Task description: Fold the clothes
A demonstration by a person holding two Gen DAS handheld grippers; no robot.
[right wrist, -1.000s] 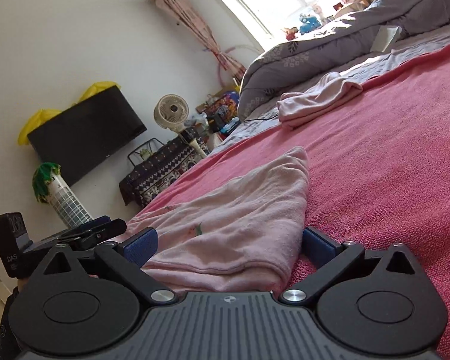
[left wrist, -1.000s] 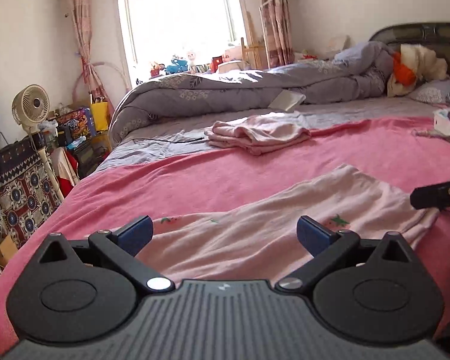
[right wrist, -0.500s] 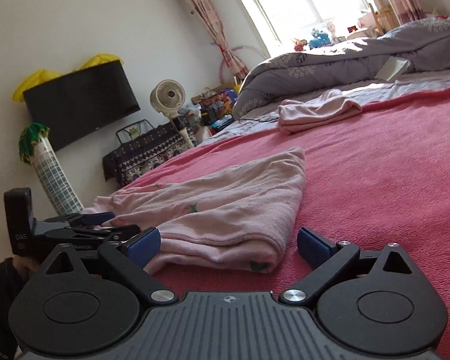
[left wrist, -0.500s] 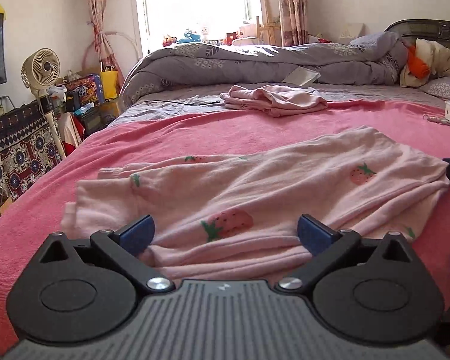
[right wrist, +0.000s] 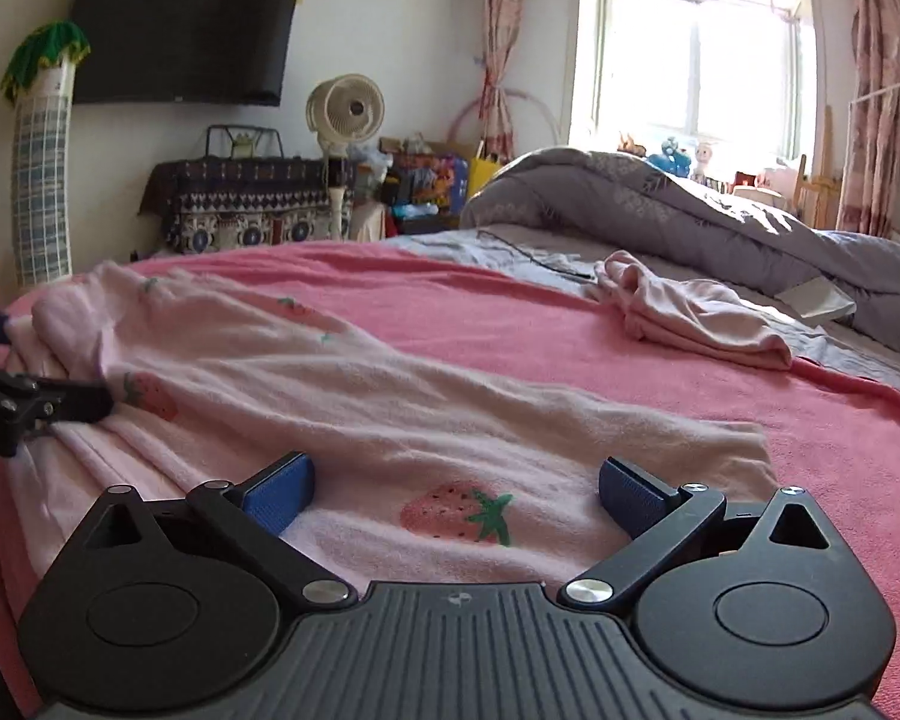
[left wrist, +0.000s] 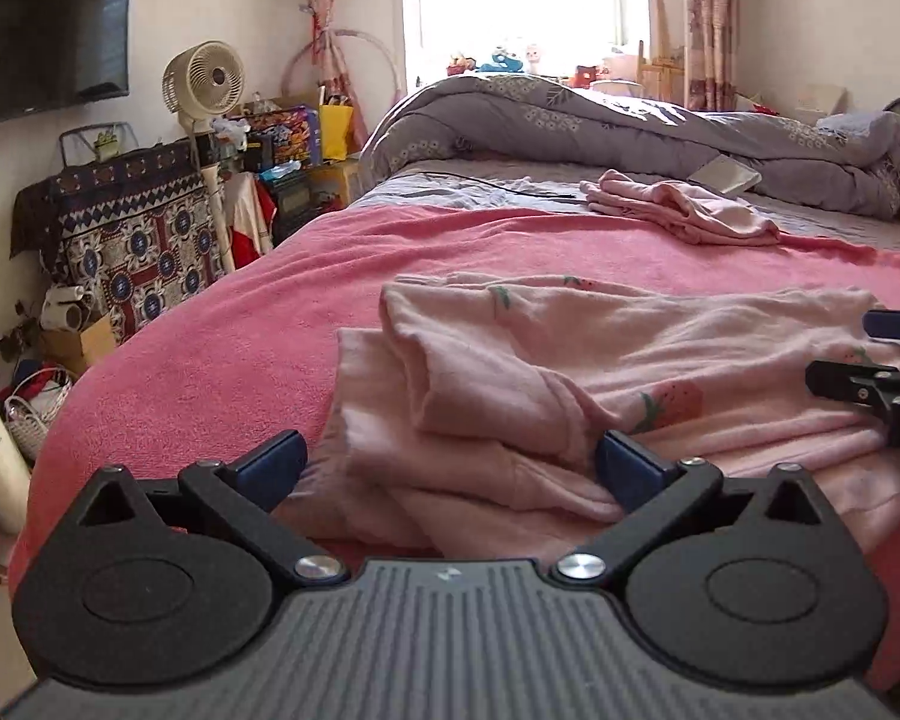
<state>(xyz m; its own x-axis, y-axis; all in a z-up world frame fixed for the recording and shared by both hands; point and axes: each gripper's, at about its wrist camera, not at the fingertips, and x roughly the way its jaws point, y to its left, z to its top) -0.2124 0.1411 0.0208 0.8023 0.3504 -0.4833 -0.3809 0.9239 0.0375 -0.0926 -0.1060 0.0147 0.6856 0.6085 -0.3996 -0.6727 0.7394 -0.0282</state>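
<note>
strawberry garment between both tools' spread fingers

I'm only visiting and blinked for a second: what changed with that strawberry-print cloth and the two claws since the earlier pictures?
The strawberry garment now lies spread long across the pink blanket; a second ago it looked bunched. Both views shifted, so the left gripper and right gripper moved, each now above one end. Both stayed open, gripping nothing. The folded pink clothes farther back stayed put.
</note>
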